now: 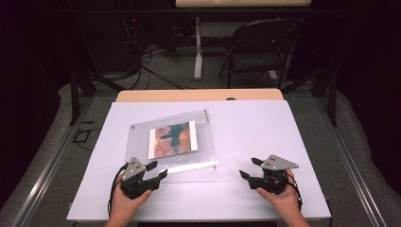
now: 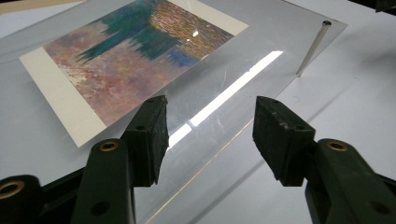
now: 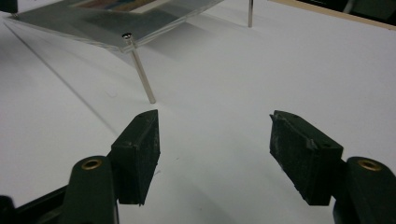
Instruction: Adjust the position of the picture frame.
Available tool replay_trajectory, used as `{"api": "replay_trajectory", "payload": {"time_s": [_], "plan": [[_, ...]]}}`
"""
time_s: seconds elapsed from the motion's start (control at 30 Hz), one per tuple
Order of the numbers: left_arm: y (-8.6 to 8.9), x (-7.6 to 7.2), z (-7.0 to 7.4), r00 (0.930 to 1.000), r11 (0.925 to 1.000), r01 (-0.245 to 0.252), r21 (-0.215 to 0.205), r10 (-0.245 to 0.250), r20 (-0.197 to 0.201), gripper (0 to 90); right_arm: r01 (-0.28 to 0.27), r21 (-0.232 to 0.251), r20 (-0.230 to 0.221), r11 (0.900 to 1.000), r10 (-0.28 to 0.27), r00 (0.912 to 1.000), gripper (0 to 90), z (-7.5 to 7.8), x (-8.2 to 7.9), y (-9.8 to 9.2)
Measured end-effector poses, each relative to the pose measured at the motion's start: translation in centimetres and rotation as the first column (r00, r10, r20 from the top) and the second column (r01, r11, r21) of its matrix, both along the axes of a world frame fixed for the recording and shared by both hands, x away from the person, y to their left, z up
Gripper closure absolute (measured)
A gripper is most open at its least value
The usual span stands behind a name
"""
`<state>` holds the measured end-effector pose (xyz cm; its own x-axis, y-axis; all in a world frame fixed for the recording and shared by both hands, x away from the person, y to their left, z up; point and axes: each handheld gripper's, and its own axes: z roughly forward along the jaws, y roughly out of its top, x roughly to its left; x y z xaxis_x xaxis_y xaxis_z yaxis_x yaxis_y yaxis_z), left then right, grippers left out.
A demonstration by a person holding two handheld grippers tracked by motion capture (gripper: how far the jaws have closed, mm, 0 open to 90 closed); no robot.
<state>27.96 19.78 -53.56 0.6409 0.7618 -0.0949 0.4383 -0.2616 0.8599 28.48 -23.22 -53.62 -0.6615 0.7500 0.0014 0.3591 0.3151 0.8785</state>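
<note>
A clear acrylic frame [image 1: 187,124] stands on thin metal legs on the white table, with a colourful painted card [image 1: 172,138] inside it. My left gripper [image 1: 157,170] is open at the frame's near left corner, and its jaws hover over the acrylic edge [image 2: 219,140] with the card [image 2: 130,60] just ahead. One metal leg [image 2: 310,49] shows at the far corner. My right gripper [image 1: 249,168] is open over bare table to the right of the frame. Its view looks at the frame's corner [image 3: 126,39] and a leg [image 3: 142,74].
The white table sheet [image 1: 265,127] has free room to the right of the frame and along the front. A wooden table edge [image 1: 198,94] lies behind it. A folding chair [image 1: 262,45] and cables stand on the floor beyond.
</note>
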Motion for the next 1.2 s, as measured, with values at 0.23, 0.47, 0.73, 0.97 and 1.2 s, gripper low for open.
{"api": "replay_trajectory", "payload": {"time_s": [0.23, 0.47, 0.73, 0.97, 1.2], "plan": [[0.2, -0.2, 0.0, 0.9998, 0.9999, -0.009, 0.005, 0.009, -0.018, 42.3, -0.005, -0.045, 0.003, 0.999, 0.005, 1.0000, 40.8, 0.0, 0.0, 0.4], [0.4, -0.4, 0.1, 0.9987, 0.9995, -0.031, -0.002, 0.031, -0.039, 40.1, -0.045, -0.031, 0.039, 0.999, 0.046, 0.9982, 45.2, 0.4, -0.5, 1.3], [0.7, -0.6, 0.2, 0.9981, 0.9986, -0.046, -0.024, 0.045, -0.041, 37.0, -0.056, -0.030, 0.040, 0.998, 0.057, 0.9976, 45.7, 0.7, -0.3, 1.6], [0.9, -1.0, 0.7, 0.9973, 0.9982, -0.057, -0.019, 0.056, -0.047, 33.2, -0.044, -0.074, 0.058, 0.996, 0.048, 0.9972, 38.5, 1.1, -0.4, 2.2], [0.6, -2.0, 1.4, 0.9973, 0.9986, -0.051, -0.014, 0.050, -0.054, 40.4, -0.088, -0.109, 0.041, 0.990, 0.093, 0.9949, 46.6, 1.7, -0.9, 3.5]]}}
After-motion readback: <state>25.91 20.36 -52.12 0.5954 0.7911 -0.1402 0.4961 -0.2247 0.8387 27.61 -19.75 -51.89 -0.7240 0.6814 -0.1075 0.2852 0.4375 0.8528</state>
